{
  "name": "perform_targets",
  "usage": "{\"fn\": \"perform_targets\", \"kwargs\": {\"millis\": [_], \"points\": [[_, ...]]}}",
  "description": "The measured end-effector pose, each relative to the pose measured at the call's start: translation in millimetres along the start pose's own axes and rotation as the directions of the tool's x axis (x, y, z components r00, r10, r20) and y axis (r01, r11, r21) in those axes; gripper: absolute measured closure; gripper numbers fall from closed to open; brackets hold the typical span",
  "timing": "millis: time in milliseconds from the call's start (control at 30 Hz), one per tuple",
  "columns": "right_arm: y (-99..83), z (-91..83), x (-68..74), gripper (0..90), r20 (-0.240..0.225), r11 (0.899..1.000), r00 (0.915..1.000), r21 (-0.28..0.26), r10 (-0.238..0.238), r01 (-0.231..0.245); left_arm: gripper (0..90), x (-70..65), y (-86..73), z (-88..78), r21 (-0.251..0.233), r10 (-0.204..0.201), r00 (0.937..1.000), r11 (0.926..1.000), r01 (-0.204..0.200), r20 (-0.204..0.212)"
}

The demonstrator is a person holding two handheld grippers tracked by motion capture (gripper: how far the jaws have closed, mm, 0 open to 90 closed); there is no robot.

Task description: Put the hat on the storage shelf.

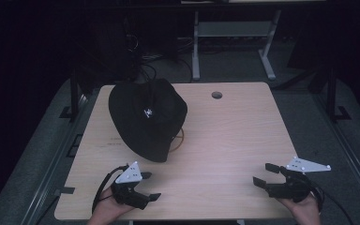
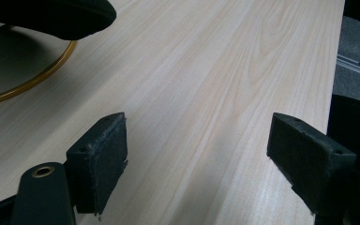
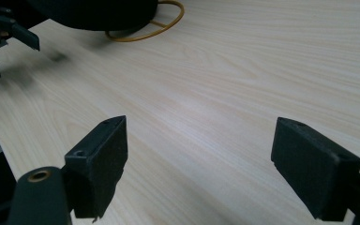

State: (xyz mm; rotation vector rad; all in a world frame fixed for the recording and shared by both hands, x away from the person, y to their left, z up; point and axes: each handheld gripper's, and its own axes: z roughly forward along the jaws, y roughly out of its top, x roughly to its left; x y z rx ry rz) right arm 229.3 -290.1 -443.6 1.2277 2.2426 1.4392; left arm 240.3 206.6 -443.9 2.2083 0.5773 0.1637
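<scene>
While both tools (image 1: 151,186) (image 1: 266,174) gape empty, hands rest near the hat (image 1: 147,117).

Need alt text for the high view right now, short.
A black hat sits on a yellow ring at the wooden table's far left. Near the front edge, the left gripper and right gripper are open, holding nothing.
</scene>
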Motion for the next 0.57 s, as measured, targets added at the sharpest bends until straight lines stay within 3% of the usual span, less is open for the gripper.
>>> {"fn": "perform_targets", "kwargs": {"millis": [567], "points": [[-26.3, 0.9, 12.0, 17.5, -0.001, 1.000, 1.0000, -0.013, 0.005, -0.005, 20.2, 2.8, -3.5, -0.3, -0.003, -0.023, 0.9997, 0.9997, 0.023, -0.011]]}}
